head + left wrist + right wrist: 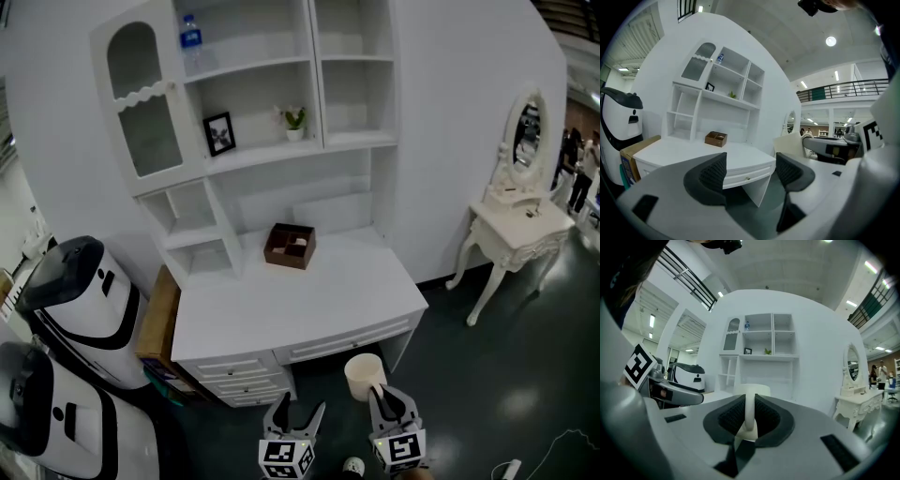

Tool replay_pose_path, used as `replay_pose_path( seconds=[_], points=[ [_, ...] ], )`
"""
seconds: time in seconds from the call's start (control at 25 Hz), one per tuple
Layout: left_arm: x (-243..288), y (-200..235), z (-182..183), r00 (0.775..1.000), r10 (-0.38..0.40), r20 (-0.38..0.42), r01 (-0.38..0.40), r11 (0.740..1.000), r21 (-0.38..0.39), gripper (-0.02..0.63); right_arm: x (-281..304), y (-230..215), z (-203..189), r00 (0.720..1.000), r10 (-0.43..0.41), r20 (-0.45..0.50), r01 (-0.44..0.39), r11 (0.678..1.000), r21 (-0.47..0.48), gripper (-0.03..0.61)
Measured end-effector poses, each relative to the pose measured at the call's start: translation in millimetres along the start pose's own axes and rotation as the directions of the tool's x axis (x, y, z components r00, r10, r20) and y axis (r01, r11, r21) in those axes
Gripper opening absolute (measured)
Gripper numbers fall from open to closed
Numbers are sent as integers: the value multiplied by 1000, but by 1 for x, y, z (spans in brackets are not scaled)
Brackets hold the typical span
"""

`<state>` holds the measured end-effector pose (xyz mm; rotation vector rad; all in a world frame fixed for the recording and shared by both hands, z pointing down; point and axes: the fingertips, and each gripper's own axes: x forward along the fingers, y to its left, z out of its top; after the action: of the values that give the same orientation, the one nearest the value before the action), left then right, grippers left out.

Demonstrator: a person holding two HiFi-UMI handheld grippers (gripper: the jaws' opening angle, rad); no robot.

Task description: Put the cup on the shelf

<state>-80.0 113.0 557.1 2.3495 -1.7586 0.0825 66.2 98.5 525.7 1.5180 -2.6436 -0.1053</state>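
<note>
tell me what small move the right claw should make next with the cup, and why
Probably lift the cup up and forward over the desk. The right claw is clamped on the cup's wall, but the cup hangs in front of the desk, well short of the shelf at its back. The left claw is open and empty.

Empty left hand-held gripper point(750, 169), jaws apart, white desk point(677, 150), brown box point(716, 138)

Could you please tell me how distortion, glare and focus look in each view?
Head view: wide-angle bends the shelf unit; soft glare on the dark floor. Left gripper view: strong fisheye, a ceiling lamp flares. Right gripper view: the cup, gripped up close, is blurry; the shelf unit looks sharper.
</note>
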Motion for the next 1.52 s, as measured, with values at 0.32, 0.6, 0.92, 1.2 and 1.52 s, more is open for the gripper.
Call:
replay_pose_path(
  seconds=[0.32,0.6,0.92,1.2,1.52],
  points=[
    [70,-31,6,1000,15,-2,-15,1000,-22,327,36,-61,-2,998,55,7,-54,998,-35,48],
    [101,-33,14,1000,24,-9,-24,1000,-12,327,52,-88,-4,999,43,-12,-43,999,-6,48],
    [143,-20,20,1000,-4,7,4,1000,20,327,81,-112,-18,1000,2,-16,-2,1000,8,48],
    [203,18,38,999,-42,13,42,998,40,327,140,-123,-18,999,-27,-18,27,1000,0,48],
    [288,73,76,992,-122,4,122,990,64,327,233,-149,3,993,-121,-11,121,993,14,48]
  ],
)
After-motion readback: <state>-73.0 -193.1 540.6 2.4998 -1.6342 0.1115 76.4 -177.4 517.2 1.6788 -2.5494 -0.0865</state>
